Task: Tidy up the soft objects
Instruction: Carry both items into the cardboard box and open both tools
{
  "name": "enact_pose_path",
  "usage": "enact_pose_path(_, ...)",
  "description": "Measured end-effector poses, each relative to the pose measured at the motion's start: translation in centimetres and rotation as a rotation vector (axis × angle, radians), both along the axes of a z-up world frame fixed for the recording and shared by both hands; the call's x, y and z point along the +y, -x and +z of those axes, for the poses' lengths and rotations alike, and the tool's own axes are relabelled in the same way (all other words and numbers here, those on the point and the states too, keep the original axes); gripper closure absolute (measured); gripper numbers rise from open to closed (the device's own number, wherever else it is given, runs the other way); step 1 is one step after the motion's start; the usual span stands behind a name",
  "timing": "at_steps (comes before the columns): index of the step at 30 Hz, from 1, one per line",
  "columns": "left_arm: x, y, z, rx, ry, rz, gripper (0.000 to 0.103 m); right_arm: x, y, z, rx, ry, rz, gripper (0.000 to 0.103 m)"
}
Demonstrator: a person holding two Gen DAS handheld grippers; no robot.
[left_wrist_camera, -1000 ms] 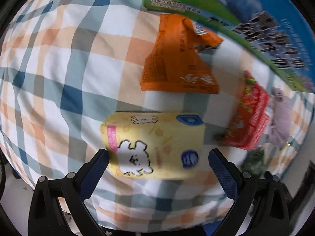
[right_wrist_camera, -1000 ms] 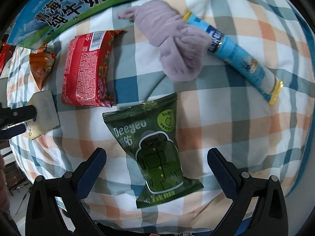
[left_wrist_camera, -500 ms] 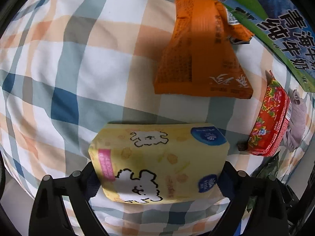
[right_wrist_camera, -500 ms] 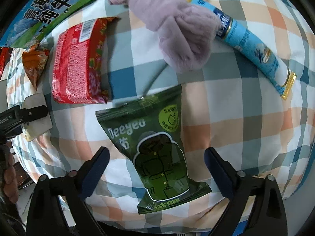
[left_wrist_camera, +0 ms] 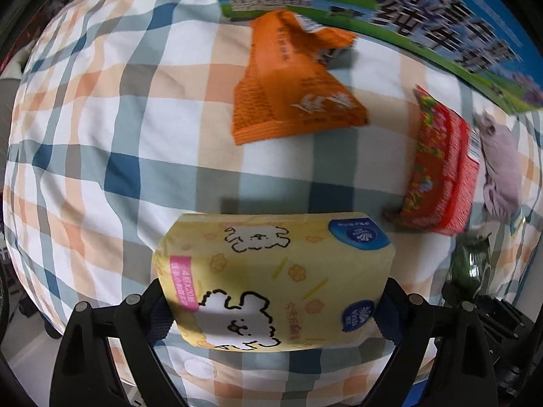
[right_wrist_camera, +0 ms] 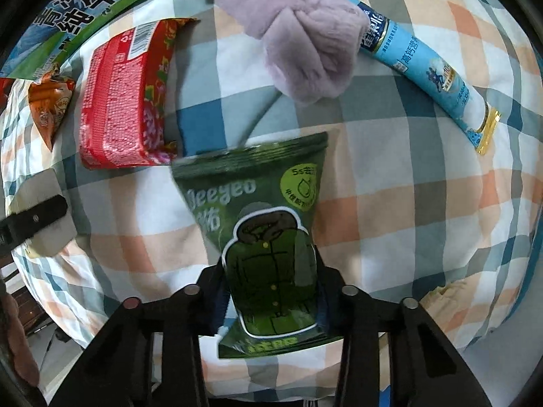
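Note:
My left gripper [left_wrist_camera: 273, 308] is shut on a yellow tissue pack [left_wrist_camera: 271, 278] with white dog drawings and holds it just above the checked cloth [left_wrist_camera: 101, 135]. My right gripper [right_wrist_camera: 269, 295] is shut on a dark green Deeyeo pouch [right_wrist_camera: 264, 234], its top end lifted off the cloth. An orange packet [left_wrist_camera: 288, 81], a red packet [left_wrist_camera: 441, 166] and a lilac soft cloth [left_wrist_camera: 502, 159] lie beyond. The red packet [right_wrist_camera: 125, 98] and lilac cloth [right_wrist_camera: 302, 34] also show in the right wrist view.
A blue and green milk carton box [left_wrist_camera: 407, 10] stands along the far edge. A long light blue tube packet [right_wrist_camera: 431, 71] lies at the right by the lilac cloth. The left gripper's finger [right_wrist_camera: 30, 224] shows at the left of the right wrist view.
Both grippers have closed: the left on the yellow tissue pack, the right on the green pouch. Both items now sit lifted between the fingers.

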State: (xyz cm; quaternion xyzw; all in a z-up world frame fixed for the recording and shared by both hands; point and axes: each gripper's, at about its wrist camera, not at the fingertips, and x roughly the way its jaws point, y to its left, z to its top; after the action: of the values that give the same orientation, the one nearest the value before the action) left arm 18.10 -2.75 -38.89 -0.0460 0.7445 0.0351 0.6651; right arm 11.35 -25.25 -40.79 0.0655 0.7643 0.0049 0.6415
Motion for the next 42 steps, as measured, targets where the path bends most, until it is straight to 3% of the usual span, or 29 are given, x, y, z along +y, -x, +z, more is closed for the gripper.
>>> enact_pose_path(8,-4.6,0.2,0.9,-0.017,-0.027,-0.059,0.009,-1.5,-0.9,-2.5,-0.012,0.018,-0.004,0.065)
enact_pose_path(13,-6.6,-0.5,-1.2,0.032,-0.033,-0.067,0.008,-4.1,-2.8,-6.7,0.048,-0.053,-0.016,0.054)
enact_pose_path(19,-7.8,-1.2,-2.4,0.053,-0.026,-0.055,0.008,-4.4,-3.1,-9.3,0.048,-0.047,0.009,0.054)
enact_pose_path(22,-7.7,-1.3,-2.5,0.048,-0.027,-0.059,0.008,-3.9,-3.1,-10.4,0.019,-0.003,0.048,0.065)
enact_pose_path(27,-7.3,-0.7,-1.4,0.024,-0.016,-0.066,0.009,-4.7,-3.9,-11.6,-0.021,0.037,0.066,0.067)
enact_pose_path(33,-8.0,-1.0,2.4,-0.035,0.031,-0.093,0.009,-6.5,-5.8,-10.5,-0.098,0.0,0.045,0.067)
enact_pose_path(42,-8.4,-4.8,13.7,-0.222,0.164,-0.116,0.009,-9.5,-12.9,-3.7,-0.289,-0.089,0.031,0.067)
